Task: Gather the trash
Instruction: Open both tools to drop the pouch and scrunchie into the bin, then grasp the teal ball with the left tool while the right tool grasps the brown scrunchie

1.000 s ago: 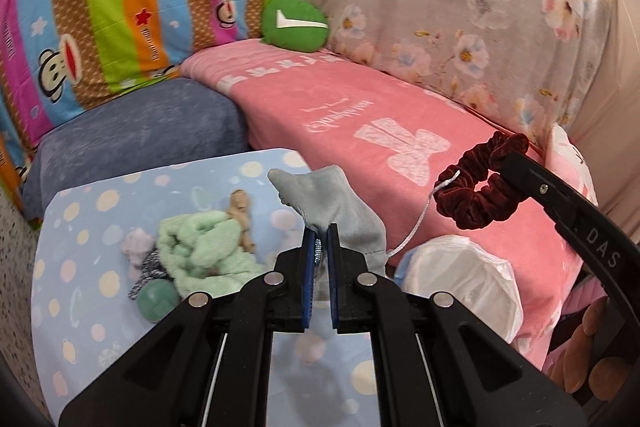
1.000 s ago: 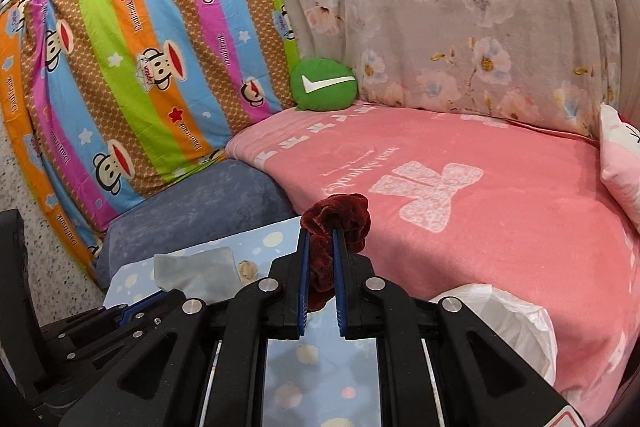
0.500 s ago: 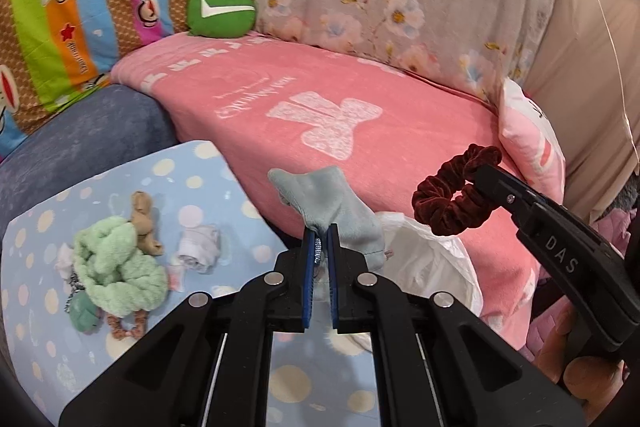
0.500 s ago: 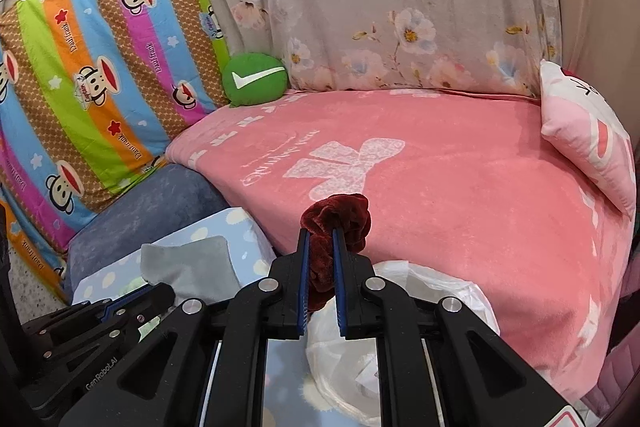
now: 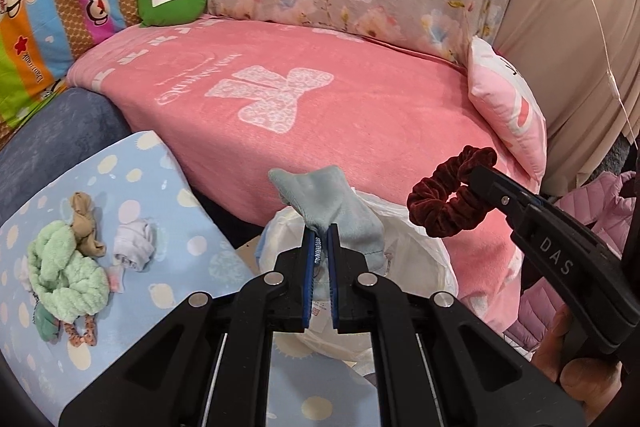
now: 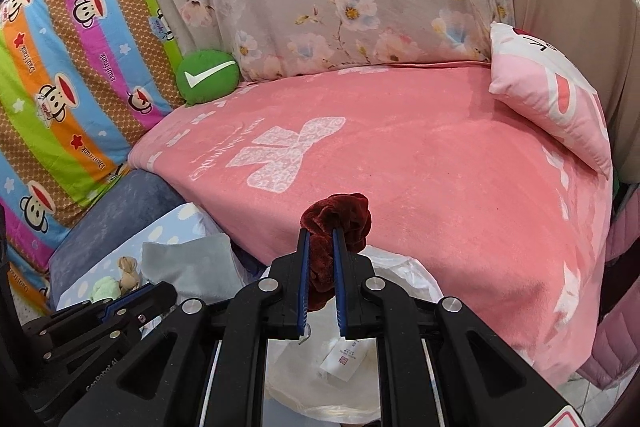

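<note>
- The left tongs [image 5: 320, 247] were clamped on a grey sock [image 5: 340, 215], held just above the white trash bag [image 5: 416, 259]; the right tongs [image 6: 320, 255] pinched a dark red scrunchie [image 6: 340, 223] over the same bag.
- Only the left view showed the leftovers on the dotted blue table [image 5: 168, 291]: a green fluffy cloth [image 5: 64, 275], a tan knot [image 5: 86, 223] touching it, and a small white scrap [image 5: 134, 245] just beside (all well apart from the bag).
- Only the right view looked into the bag, where a white tag [image 6: 344, 359] lay.
- The bag sat between the table edge and the pink bed [image 6: 440, 179], with little room on either side.
- The bag's near rim was cut off by the tongs, and its depth was hard to judge.
</note>
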`<state>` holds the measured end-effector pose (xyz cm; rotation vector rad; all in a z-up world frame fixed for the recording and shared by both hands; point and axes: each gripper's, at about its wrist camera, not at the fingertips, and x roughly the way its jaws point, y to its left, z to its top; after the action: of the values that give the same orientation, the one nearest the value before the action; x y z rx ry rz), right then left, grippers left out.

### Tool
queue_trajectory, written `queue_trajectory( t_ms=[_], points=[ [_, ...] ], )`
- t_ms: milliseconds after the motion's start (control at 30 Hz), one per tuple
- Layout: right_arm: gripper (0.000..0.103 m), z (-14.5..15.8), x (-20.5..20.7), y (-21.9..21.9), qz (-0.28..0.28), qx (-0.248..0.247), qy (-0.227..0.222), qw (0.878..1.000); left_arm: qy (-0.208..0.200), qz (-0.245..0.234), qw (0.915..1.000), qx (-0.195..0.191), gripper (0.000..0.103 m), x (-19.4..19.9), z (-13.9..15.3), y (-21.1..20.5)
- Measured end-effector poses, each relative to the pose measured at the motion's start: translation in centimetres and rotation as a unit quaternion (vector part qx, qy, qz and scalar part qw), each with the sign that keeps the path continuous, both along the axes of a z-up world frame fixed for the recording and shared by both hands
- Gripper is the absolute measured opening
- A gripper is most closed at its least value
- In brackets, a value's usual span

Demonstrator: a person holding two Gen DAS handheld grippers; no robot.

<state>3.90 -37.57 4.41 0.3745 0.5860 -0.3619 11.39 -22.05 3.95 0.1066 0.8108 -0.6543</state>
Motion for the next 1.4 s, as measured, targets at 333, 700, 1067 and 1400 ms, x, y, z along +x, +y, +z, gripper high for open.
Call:
queue_trajectory(
  t_ms=[333,700,1067,1400],
  points=[
    [0.027,-0.7,0.2,-0.7,-0.016,-0.004,0.012,1.000,0.005,-0.004,1.0000,0.000,0.047,0.3,-0.5,-1.5],
    [0.052,-0.5,0.8,0.7,-0.006,-0.017,0.008,1.000,-0.009,0.036,0.9993,0.010,0.061,1.2,-0.7,0.4],
    [0.055,-0.1,1.3,2.7,0.009,-0.021,0.010,1.000,-0.008,0.055,0.9984,0.005,0.061,1.4,-0.4,2.8],
    [0.055,0.5,2.1,6.0,0.038,-0.032,0.011,0.999,-0.008,0.079,0.9968,-0.004,0.061,1.6,0.1,6.0]
  ],
)
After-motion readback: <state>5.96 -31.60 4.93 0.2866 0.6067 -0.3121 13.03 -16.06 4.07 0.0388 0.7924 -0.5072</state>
